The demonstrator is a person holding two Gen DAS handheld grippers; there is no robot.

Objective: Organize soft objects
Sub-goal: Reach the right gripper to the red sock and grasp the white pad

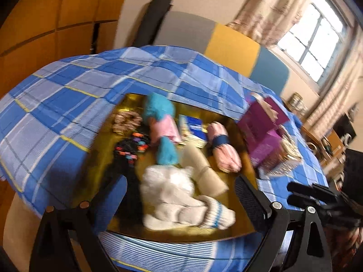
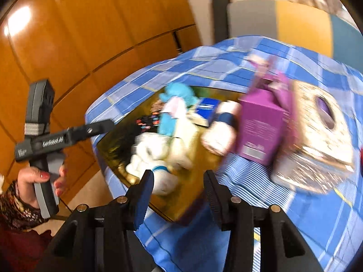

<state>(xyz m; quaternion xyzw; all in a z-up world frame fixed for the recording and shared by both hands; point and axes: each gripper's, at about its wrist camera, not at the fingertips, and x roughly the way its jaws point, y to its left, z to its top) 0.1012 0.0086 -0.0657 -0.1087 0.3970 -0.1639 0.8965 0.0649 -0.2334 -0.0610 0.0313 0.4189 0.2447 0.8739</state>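
Observation:
A gold tray (image 1: 238, 229) on a blue plaid cloth holds soft things: white socks (image 1: 177, 201), a beige roll (image 1: 204, 170), a turquoise and pink plush (image 1: 162, 124), a pink roll with a navy band (image 1: 223, 149), dark patterned socks (image 1: 131, 146) and a scrunchie (image 1: 126, 121). My left gripper (image 1: 181, 195) is open and empty above the tray's near edge, over the white socks. My right gripper (image 2: 179, 190) is open and empty above the tray's (image 2: 181, 204) near corner. The left gripper (image 2: 99, 127) also shows in the right wrist view, at the left. Both views are blurred.
A purple box (image 1: 261, 127) and a glittery tissue box (image 2: 317, 136) stand on the cloth (image 1: 68, 104) right of the tray. A blue packet (image 1: 195, 129) lies in the tray. A wooden wardrobe (image 2: 90, 34) is at the left, a headboard (image 1: 229, 45) behind.

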